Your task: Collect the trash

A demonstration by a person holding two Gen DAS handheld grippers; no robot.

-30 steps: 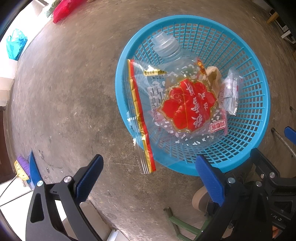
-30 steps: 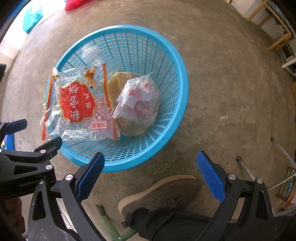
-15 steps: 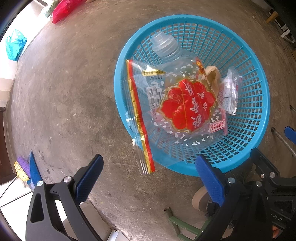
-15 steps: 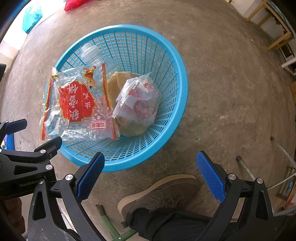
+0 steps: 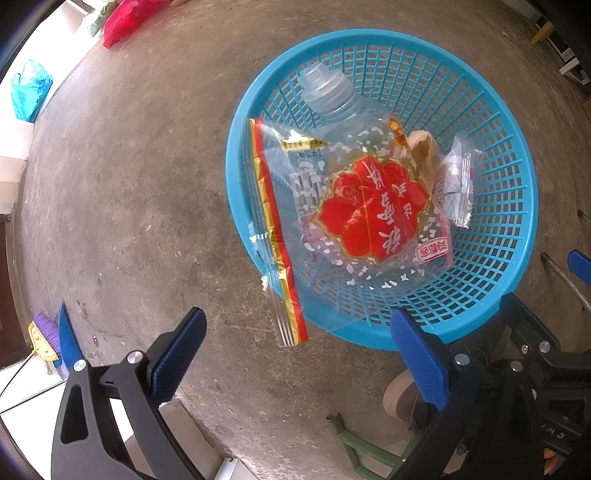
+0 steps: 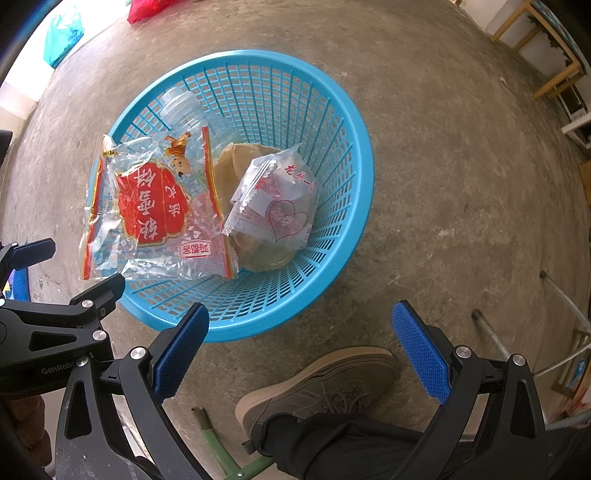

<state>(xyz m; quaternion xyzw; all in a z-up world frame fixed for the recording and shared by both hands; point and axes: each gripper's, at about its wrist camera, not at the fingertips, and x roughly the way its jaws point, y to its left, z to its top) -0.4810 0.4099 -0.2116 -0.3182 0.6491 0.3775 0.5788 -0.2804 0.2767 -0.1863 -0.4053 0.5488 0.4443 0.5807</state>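
Held above the concrete floor (image 6: 443, 155), side by side: left gripper (image 5: 295, 354) and right gripper (image 6: 301, 350), blue pads spread wide on nothing. Ahead, a round blue plastic mesh basket (image 6: 354, 192) holding a clear red-printed snack bag (image 5: 354, 221) drooping over the near rim, a small white heart-printed wrapper (image 6: 280, 206) and a clear plastic bottle (image 5: 328, 92). Bottle body mostly hidden beneath the bag; tan item under the wrappers hard to identify.

We see a plain household yard or utility floor: bare grey concrete ground (image 6: 443, 147), tied red plastic bag (image 5: 120, 22) and teal plastic bag (image 5: 27, 90) at upper left, wooden-framed furniture (image 6: 543, 55) at upper right, purple-bristled broom (image 5: 46, 332) at lower left.
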